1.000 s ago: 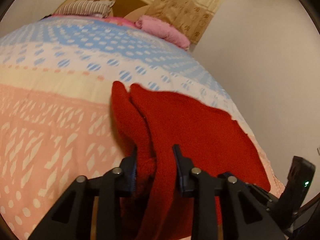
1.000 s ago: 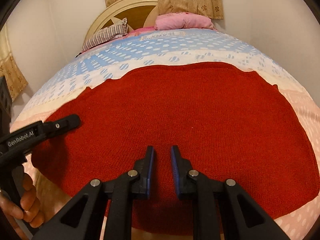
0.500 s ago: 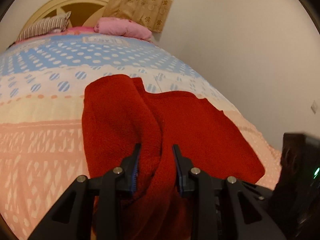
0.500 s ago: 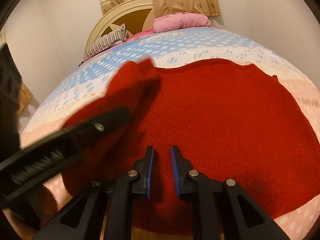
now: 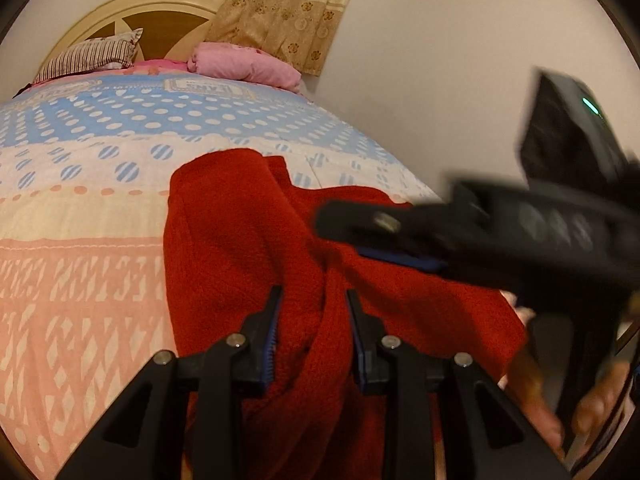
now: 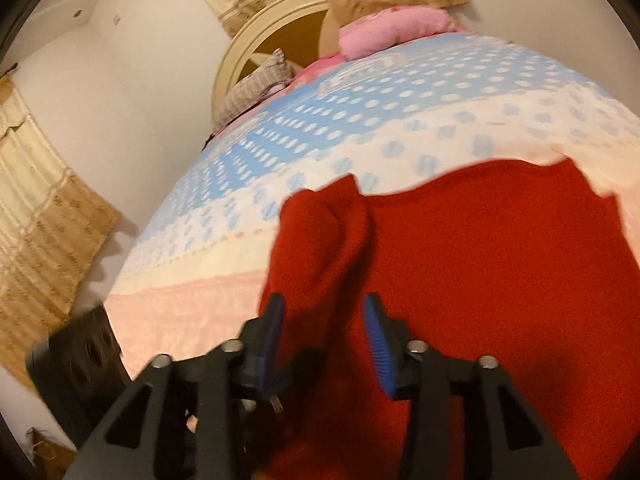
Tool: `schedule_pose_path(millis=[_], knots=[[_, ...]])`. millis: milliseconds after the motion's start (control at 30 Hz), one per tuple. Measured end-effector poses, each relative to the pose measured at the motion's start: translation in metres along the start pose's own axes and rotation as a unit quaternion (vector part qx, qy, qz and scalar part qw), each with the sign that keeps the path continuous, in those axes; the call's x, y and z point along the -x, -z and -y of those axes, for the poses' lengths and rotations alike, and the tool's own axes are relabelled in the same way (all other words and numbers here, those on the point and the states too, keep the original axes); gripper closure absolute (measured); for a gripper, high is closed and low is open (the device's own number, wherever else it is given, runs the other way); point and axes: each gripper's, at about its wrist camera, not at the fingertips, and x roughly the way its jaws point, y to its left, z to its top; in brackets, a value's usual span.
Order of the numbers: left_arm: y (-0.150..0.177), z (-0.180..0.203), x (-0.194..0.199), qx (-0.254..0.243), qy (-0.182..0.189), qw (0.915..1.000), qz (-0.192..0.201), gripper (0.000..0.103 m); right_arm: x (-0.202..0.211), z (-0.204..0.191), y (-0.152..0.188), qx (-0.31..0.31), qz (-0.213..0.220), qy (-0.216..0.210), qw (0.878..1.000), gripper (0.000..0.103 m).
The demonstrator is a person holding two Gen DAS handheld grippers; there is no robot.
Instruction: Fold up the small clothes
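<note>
The red knitted garment (image 5: 240, 240) lies on the bed (image 5: 80, 208) near its foot edge, its left side lifted into a loose fold by the left claw (image 5: 314, 332), which is clamped on a bunch of the knit. The right claw (image 6: 326, 336) stands apart over the raised fold, blurred. To fold well, I judge the held edge should be carried across and laid flat; open bedspread lies beyond, with the bed's edge and a wall close on the right.
</note>
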Motion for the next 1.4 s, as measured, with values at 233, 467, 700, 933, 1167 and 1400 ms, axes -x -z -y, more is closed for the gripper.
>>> schedule_pose_path(millis=[233, 467, 700, 933, 1167, 1400], knots=[[0.003, -0.001, 0.003, 0.005, 0.007, 0.9999, 0.005, 0.072, -0.058, -0.009, -0.016, 0.008, -0.073, -0.018, 0.997, 0.058], [0.003, 0.002, 0.005, 0.007, 0.006, 0.9999, 0.008, 0.073, -0.06, -0.021, -0.01, 0.053, -0.048, 0.027, 0.997, 0.077], [-0.012, 0.017, 0.015, 0.022, 0.026, 0.9993, 0.014, 0.073, -0.033, -0.025, -0.018, 0.079, -0.028, 0.033, 0.996, 0.078], [-0.026, 0.064, 0.002, -0.009, 0.053, 0.9985, 0.009, 0.073, 0.006, -0.003, -0.035, 0.102, -0.016, 0.06, 0.993, 0.079], [-0.025, 0.101, -0.018, -0.034, 0.067, 0.9971, -0.009, 0.073, 0.037, 0.046, -0.044, 0.075, -0.013, 0.089, 0.993, 0.079], [-0.022, 0.127, -0.034, -0.047, 0.083, 0.995, -0.03, 0.073, 0.06, 0.077, -0.044, 0.076, -0.012, 0.125, 0.989, 0.079]])
